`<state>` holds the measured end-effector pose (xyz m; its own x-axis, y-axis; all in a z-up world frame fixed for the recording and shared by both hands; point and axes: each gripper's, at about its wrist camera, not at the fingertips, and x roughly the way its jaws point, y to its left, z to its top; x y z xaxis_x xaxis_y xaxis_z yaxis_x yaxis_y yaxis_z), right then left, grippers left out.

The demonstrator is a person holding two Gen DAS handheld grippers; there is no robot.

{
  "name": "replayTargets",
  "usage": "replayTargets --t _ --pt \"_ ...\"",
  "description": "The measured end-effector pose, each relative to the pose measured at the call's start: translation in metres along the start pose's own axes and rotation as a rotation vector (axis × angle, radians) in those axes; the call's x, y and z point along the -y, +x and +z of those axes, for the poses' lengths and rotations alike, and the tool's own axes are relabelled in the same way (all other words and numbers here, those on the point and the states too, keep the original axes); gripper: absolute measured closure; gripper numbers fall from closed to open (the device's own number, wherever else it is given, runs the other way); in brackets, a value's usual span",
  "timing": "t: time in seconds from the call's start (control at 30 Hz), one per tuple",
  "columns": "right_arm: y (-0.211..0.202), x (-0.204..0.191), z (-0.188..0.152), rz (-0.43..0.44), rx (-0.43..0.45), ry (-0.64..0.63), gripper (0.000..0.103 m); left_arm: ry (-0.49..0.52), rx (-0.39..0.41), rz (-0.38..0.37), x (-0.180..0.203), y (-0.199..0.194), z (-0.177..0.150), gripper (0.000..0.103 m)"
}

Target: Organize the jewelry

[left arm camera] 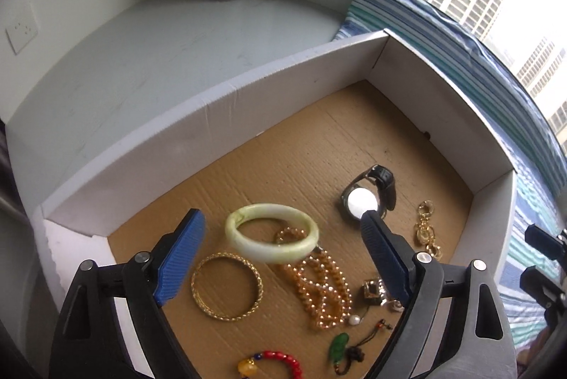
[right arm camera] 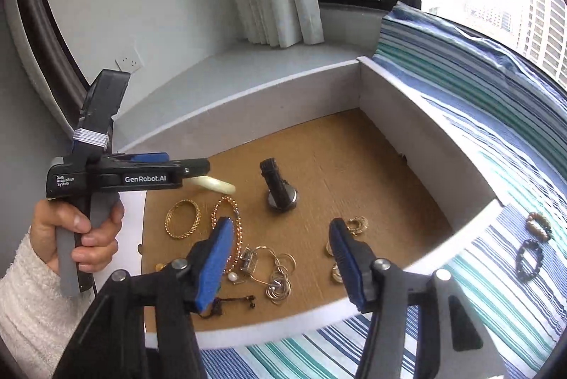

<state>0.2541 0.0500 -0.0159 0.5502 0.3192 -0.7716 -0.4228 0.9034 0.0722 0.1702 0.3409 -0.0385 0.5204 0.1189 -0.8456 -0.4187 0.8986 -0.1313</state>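
Left tongs gaped wide — jade bangle sat between the fingers, untouched, ring-plane near-horizontal, above the box floor. Right tongs also wide, empty — farther off.

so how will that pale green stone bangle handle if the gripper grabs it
The pale green stone bangle looks rigid and glossy, so it probably keeps its shape but may slip on the blue pads. Being round, it could roll if tipped on edge, and may chip if dropped.
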Motion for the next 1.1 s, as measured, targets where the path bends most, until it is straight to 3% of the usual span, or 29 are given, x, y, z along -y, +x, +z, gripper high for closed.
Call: replayTargets --t 0.17,0.33,0.63,0.87,1.1 --pt "-0.044 0.017 -0.036 -0.053 0.057 0.020 0.040 0.048 0.048 -0.037 0.021 -0.042 -0.025 0.010" --pt "-0.080 0.045 -0.101 -0.154 0.068 0.083 0.039 0.176 0.061 -0.123 0.075 -0.077 -0.073 0.008" --pt "-0.139 0.104 -0.230 -0.374 0.021 0.267 0.040 0.400 -0.030 -0.321 0.199 -0.083 -0.164 0.006" --pt "-0.168 0.134 -0.297 -0.439 0.012 0.417 0.039 0.488 -0.135 -0.370 0.252 -0.070 -0.207 0.006" --pt "-0.180 0.147 -0.325 -0.431 0.037 0.501 0.040 0.526 -0.167 -0.343 0.266 -0.062 -0.229 0.006"
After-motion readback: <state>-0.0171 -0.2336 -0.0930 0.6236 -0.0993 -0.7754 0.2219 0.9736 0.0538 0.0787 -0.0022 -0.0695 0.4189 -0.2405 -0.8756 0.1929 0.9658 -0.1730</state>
